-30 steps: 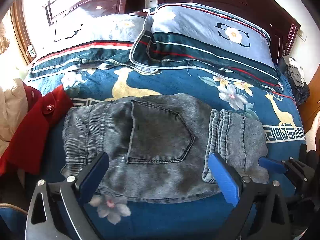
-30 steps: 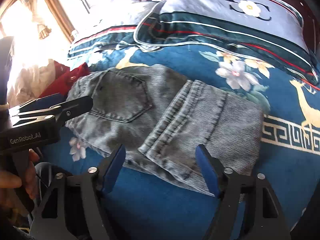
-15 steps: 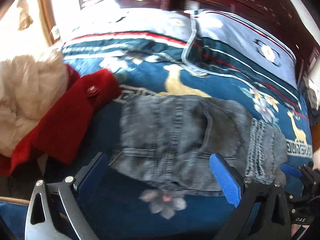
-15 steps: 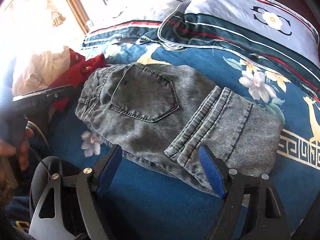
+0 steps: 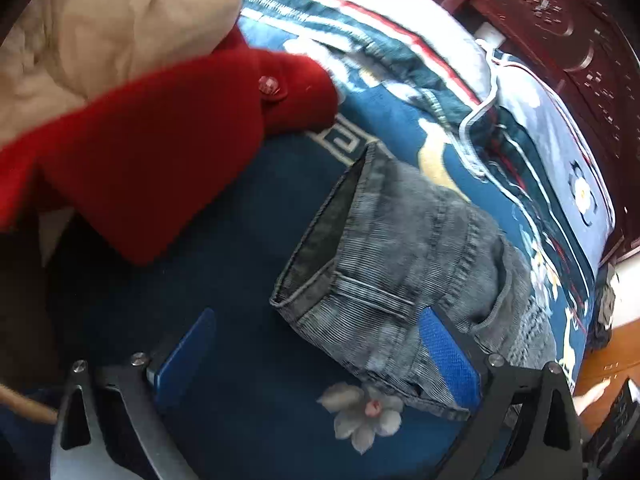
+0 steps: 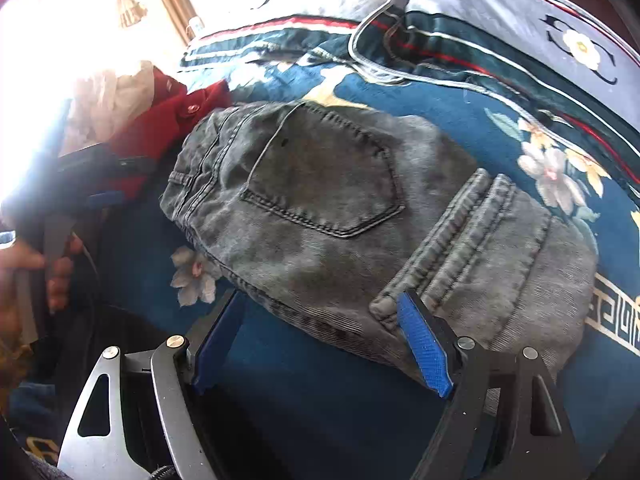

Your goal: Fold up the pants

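Note:
Grey jeans lie folded into a short stack on the blue blanket, back pocket up, with the leg hems laid across their right part. In the left wrist view the waistband end gapes toward me. My left gripper hangs open at that end's near corner; its right pad is over the denim edge and the left pad is over bare blanket. My right gripper is open over the near edge, its right pad by the hems. Neither holds cloth.
A red garment and a cream coat are heaped left of the jeans. Two striped pillows and a dark carved headboard stand behind. The blue flowered blanket shows bare in front. A hand holds the left gripper.
My left gripper swung left along the jeans to the waistband end, sank and rolled. My right gripper edged closer to the near edge. The jeans lie as before.

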`<state>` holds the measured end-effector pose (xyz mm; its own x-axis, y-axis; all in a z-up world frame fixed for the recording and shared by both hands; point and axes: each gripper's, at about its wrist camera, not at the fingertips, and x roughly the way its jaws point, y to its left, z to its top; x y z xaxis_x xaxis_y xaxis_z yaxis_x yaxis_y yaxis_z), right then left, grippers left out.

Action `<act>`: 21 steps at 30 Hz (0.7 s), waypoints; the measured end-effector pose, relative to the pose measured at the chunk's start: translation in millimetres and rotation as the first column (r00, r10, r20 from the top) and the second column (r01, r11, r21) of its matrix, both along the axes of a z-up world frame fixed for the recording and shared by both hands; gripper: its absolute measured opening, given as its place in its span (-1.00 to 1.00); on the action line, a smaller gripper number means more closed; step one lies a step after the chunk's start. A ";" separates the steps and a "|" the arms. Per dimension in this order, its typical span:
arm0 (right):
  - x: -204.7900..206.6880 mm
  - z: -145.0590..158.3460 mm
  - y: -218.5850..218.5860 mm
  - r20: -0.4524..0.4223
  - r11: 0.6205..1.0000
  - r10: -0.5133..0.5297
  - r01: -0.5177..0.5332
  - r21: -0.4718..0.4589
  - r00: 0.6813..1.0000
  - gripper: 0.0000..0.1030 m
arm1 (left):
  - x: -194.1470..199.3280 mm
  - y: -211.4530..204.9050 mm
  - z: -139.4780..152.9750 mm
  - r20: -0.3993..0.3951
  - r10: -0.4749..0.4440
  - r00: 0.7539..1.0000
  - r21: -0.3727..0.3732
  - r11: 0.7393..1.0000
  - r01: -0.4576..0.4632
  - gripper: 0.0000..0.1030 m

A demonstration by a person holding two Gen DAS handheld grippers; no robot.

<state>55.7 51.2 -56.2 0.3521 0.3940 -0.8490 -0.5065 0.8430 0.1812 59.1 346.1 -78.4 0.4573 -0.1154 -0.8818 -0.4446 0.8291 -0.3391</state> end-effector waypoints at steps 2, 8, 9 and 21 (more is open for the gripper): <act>0.1 -3.9 6.9 -0.008 1.000 0.016 -0.016 -0.008 1.000 0.53 | 3.8 5.6 -10.5 -0.016 0.021 1.000 -0.028 0.999 -0.022 1.00; 4.3 -13.4 27.9 -0.025 0.998 0.054 -0.054 -0.032 0.998 0.53 | 12.0 10.5 -35.5 -0.067 0.012 0.998 -0.097 0.995 -0.018 0.99; 6.0 -14.1 32.4 -0.028 0.998 0.061 -0.062 -0.032 0.998 0.53 | 13.4 11.1 -36.7 -0.066 0.009 0.998 -0.100 0.995 -0.015 0.99; 43.7 18.9 95.5 -0.056 0.992 0.102 -0.097 0.083 0.993 0.53 | 30.6 -0.2 -50.8 -0.042 -0.134 0.990 -0.180 0.976 0.125 0.15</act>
<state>99.5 146.6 -37.3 0.2573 0.4922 -0.8316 -0.5730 0.7706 0.2789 89.7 345.9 -129.2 0.3813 -0.3263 -0.8649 -0.3589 0.8100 -0.4638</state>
